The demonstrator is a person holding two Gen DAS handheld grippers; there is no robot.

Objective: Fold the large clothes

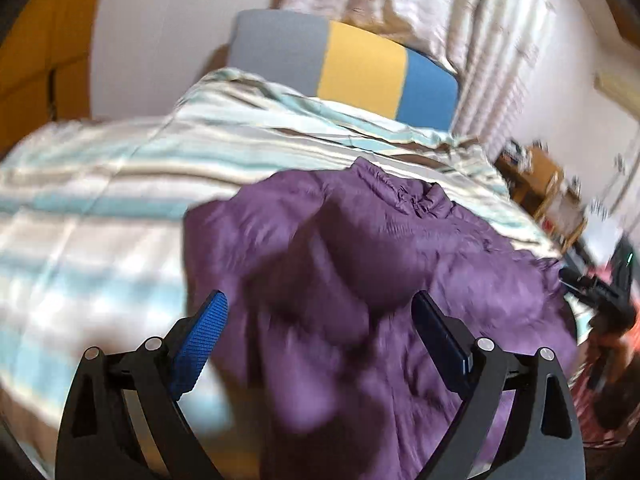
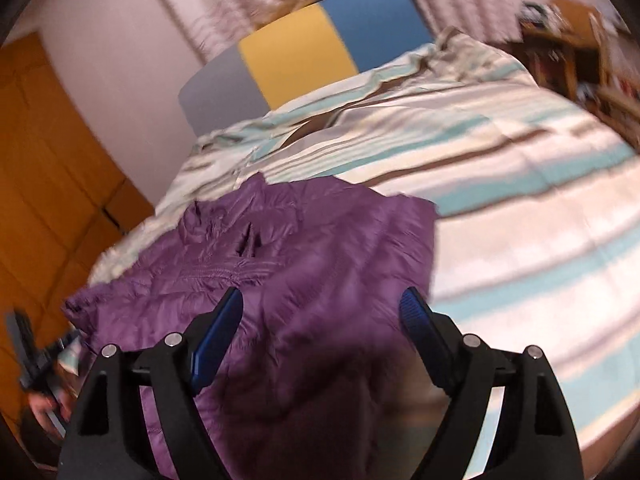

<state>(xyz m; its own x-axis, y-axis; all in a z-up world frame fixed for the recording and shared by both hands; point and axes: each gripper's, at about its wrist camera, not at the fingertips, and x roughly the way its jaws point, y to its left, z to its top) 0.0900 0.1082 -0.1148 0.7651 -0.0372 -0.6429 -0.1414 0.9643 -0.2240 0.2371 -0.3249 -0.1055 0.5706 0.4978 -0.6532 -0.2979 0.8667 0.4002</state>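
Observation:
A purple quilted jacket (image 1: 360, 264) lies rumpled on a bed with a striped cover (image 1: 120, 184). In the left wrist view its collar points away from me, and a folded layer bulges in the middle. My left gripper (image 1: 319, 298) hovers over the jacket's near part, jaws wide apart, with no cloth between the blue pads. In the right wrist view the same jacket (image 2: 304, 248) spreads from the bed's left edge toward the middle. My right gripper (image 2: 322, 294) hangs above it, also open and holding nothing. Both views are motion-blurred.
A grey, yellow and blue headboard (image 1: 352, 68) stands at the far end of the bed below pale curtains (image 1: 460, 8). Orange wooden panels (image 2: 48, 184) run along the bed's left side. A cluttered wooden shelf (image 2: 576, 40) stands at the right. A hand (image 2: 44, 404) shows at the left edge.

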